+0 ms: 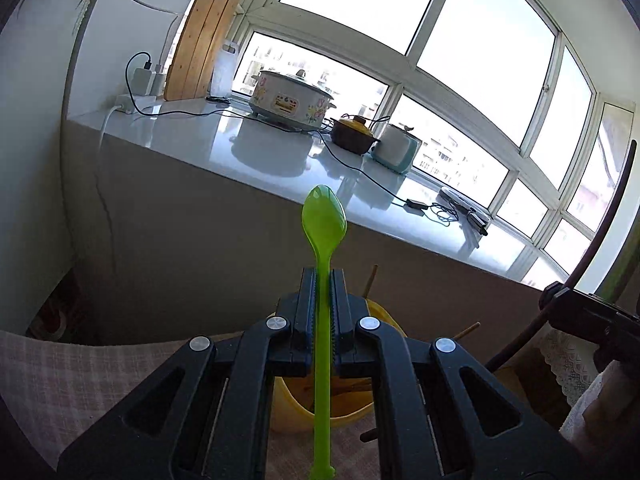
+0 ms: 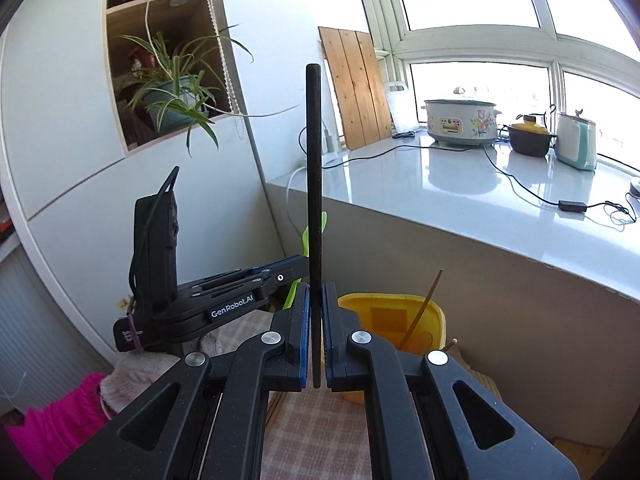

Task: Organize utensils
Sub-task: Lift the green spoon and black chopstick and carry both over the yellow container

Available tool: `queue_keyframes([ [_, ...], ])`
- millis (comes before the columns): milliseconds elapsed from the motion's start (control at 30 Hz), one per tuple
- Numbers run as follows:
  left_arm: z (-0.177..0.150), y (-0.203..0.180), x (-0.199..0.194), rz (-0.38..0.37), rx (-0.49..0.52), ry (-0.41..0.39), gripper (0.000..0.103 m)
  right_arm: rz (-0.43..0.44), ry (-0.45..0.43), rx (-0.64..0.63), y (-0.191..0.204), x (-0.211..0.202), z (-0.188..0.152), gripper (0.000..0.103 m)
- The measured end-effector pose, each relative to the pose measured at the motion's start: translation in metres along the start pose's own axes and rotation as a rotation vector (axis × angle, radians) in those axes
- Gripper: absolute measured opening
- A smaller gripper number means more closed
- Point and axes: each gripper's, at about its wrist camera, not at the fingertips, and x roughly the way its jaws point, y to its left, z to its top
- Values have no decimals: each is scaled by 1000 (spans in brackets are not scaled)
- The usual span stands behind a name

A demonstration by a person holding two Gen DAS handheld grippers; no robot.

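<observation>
Left wrist: jaws clamp green spoon (image 1: 323,240) bowl-forward; right's clamp dark stick (image 2: 314,200) lengthwise.

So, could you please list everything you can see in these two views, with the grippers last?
Green plastic spoon: one, green, upright in the left hand-held gripper.
Dark chopstick: one, near-black, upright in the right hand-held gripper.
Yellow container: one, yellow, on the checked cloth, wooden sticks inside.
Slow cooker: one, white floral, countertop.
Clay pot: one, brown, yellow lid, countertop.
Wooden board: one, leaning by the window.
Spider plant: one, green, wall shelf.
Left hand-held gripper: black, shut.
Right hand-held gripper: black, blue pads, shut.
</observation>
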Motion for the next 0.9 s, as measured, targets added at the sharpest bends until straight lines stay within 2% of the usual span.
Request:
queue_keyframes([
  [367,13,2,40,0,-12,-26,4,-80,-39,-31,-11,10,22,4],
  [600,14,6,50,6,6,-52,4,-94,18,-21,-23,35,14,4],
  [900,2,9,50,5,27,-38,4,-88,100,16,-38,58,-3,4],
])
